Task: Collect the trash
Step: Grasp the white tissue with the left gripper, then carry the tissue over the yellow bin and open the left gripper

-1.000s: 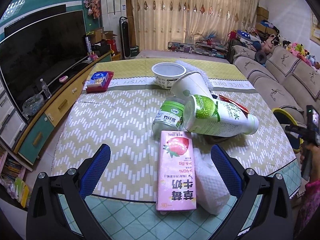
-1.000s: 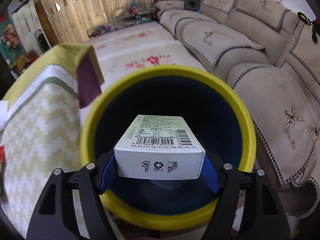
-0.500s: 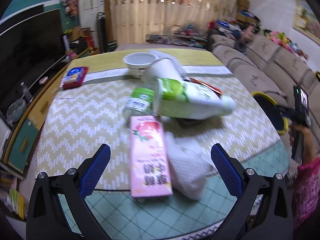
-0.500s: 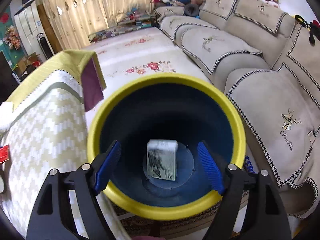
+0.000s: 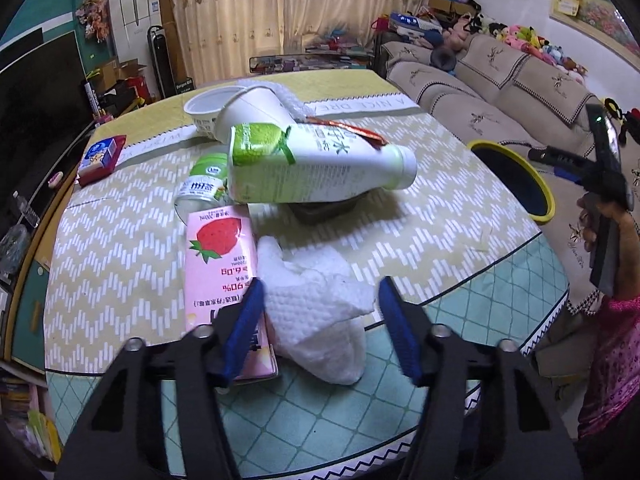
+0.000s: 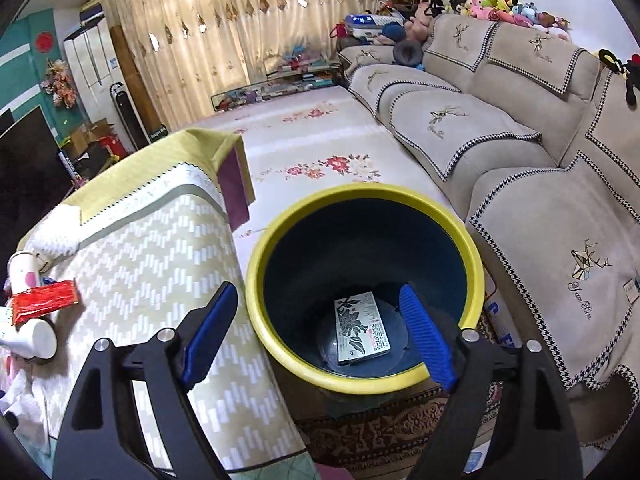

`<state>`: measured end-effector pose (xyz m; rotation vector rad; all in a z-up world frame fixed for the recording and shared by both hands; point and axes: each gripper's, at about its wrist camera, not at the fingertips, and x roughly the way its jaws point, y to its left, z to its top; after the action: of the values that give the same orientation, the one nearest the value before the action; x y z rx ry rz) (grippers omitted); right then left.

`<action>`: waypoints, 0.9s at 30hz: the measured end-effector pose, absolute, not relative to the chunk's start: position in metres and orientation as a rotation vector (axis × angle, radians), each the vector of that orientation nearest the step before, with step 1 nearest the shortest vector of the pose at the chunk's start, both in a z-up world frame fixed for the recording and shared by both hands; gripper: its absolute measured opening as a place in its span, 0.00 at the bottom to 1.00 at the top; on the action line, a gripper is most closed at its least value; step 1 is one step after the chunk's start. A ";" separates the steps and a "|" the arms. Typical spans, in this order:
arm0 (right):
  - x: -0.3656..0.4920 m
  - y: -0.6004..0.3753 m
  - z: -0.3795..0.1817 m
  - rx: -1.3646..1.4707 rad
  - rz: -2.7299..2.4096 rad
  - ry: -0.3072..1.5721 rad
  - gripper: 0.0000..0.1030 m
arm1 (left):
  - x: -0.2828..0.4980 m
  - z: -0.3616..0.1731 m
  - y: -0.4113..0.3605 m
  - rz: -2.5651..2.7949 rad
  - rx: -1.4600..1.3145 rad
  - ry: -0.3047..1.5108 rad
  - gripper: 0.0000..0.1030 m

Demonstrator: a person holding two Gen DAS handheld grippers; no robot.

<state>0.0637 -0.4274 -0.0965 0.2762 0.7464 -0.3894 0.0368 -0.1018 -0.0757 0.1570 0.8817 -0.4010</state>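
My left gripper (image 5: 320, 320) is open, its blue fingers either side of a crumpled white paper towel (image 5: 320, 312) on the table. A pink strawberry milk carton (image 5: 222, 268) lies just left of it. Behind lie a big green-and-white bottle (image 5: 316, 164), a small green-lidded jar (image 5: 204, 180), a white paper cup (image 5: 252, 112) and a white bowl (image 5: 208, 106). My right gripper (image 6: 316, 332) is open and empty above the yellow-rimmed dark bin (image 6: 280, 340), which holds a small box (image 6: 360, 332) lying flat on its bottom.
The bin (image 5: 516, 180) stands on the floor off the table's right edge, beside the beige sofa (image 6: 520, 160). A red box with a blue pack (image 5: 100, 156) sits at the table's far left. A red wrapper (image 6: 44, 300) lies by the table's right side.
My right gripper opened and dropped the box into the bin, then rose. My left gripper moved forward and narrowed around the paper towel.
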 end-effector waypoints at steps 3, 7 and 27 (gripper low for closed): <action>0.062 -0.424 -0.093 0.278 -0.374 0.739 0.77 | 0.037 -0.079 -0.104 -0.410 0.168 0.895 0.35; 0.060 -0.423 -0.091 0.286 -0.356 0.732 0.77 | 0.035 -0.082 -0.108 -0.443 0.189 0.907 0.13; 0.010 -0.428 -0.063 0.311 -0.349 0.635 0.78 | 0.061 0.019 -0.208 -0.750 0.296 0.692 0.07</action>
<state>0.0099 -0.4281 -0.0635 0.3107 0.6350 -0.3491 0.0615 -0.2078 0.0192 0.2959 0.6921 -0.7497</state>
